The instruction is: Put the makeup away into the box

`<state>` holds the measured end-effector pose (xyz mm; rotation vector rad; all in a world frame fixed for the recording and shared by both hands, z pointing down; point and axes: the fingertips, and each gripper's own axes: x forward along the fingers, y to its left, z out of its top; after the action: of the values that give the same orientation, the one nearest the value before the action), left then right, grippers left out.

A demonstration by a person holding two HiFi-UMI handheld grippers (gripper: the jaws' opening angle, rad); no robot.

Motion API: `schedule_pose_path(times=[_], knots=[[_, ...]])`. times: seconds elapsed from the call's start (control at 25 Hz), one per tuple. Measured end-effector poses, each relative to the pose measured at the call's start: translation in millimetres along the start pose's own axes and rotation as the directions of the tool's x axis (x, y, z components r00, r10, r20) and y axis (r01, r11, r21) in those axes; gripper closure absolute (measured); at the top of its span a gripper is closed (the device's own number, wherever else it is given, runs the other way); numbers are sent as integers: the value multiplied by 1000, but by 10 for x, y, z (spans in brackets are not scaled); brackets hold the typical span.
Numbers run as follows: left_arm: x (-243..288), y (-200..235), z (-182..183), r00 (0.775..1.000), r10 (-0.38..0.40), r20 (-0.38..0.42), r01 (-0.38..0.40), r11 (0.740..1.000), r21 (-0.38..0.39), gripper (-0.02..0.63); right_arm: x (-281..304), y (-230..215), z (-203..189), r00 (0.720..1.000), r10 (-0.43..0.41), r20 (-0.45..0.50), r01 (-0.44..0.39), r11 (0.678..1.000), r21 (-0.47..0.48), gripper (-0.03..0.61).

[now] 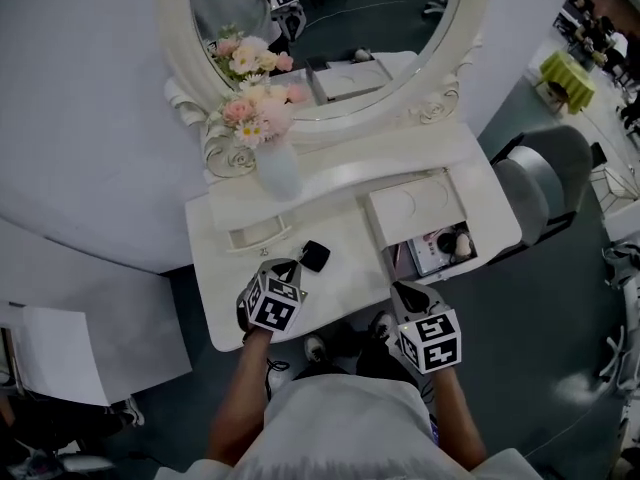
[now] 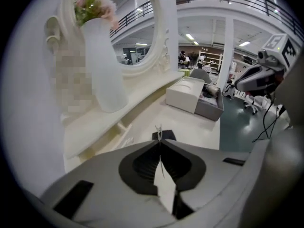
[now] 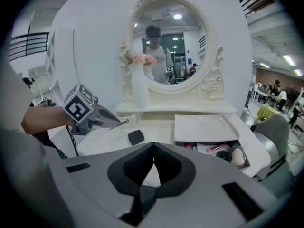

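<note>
A white dressing table (image 1: 345, 286) with an oval mirror in a carved frame (image 1: 400, 18) carries everything. A shallow white box (image 1: 415, 208) sits at the table's right front corner, and its grey drawer (image 1: 470, 258) stands out toward the front edge, open on top. The makeup (image 3: 223, 151) lies in that drawer: a pink-handled brush, a round beige sponge (image 3: 239, 158) and a few darker pieces too small to name. A small black compact with rounded corners (image 1: 315, 256) lies flat on the bare top near the front edge. It is left of the box, apart from it and outside the drawer.

The left gripper (image 1: 289, 267) hangs over the front edge, left of centre, tilted down toward the mirror. Its tips are just beside the compact's near left side. Its jaws are pressed together with nothing between them, and the compact shows just past the tips. In the right gripper view the tips seem to stand clear above the table top, though the angle makes that uncertain.

The right gripper (image 1: 402, 290) is over the front edge, just in front of the open drawer. Its jaws meet tip to tip and hold nothing.

A tall white vase of pink and cream flowers (image 1: 278, 171) stands on the raised shelf along the back edge, at its left end below the mirror.
</note>
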<state>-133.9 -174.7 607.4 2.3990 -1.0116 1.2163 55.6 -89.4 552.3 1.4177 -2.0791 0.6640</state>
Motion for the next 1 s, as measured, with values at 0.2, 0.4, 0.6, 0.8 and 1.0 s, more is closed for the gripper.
schedule_pose_path(times=[0.2, 0.4, 0.6, 0.8, 1.0], knots=[[219, -522, 571, 997, -66, 40, 62, 994, 92, 591, -197, -459, -58, 999, -40, 12, 40, 999, 30, 581], [450, -1131, 1087, 985, -159, 63, 145, 972, 187, 591, -355, -941, -154, 996, -86, 17, 84, 994, 69, 581], [641, -1753, 1438, 967, -250, 55, 226, 933, 280, 590, -453, -1309, -296, 994, -111, 10, 109, 989, 99, 581], [849, -2219, 1659, 948, -319, 25, 290, 889, 355, 591, -510, -1559, -447, 993, -118, 1, 117, 986, 121, 581], [1110, -2562, 1666, 937, -345, -62, 336, 831, 444, 591, -575, -1761, -561, 992, -125, -2, 124, 982, 139, 581]])
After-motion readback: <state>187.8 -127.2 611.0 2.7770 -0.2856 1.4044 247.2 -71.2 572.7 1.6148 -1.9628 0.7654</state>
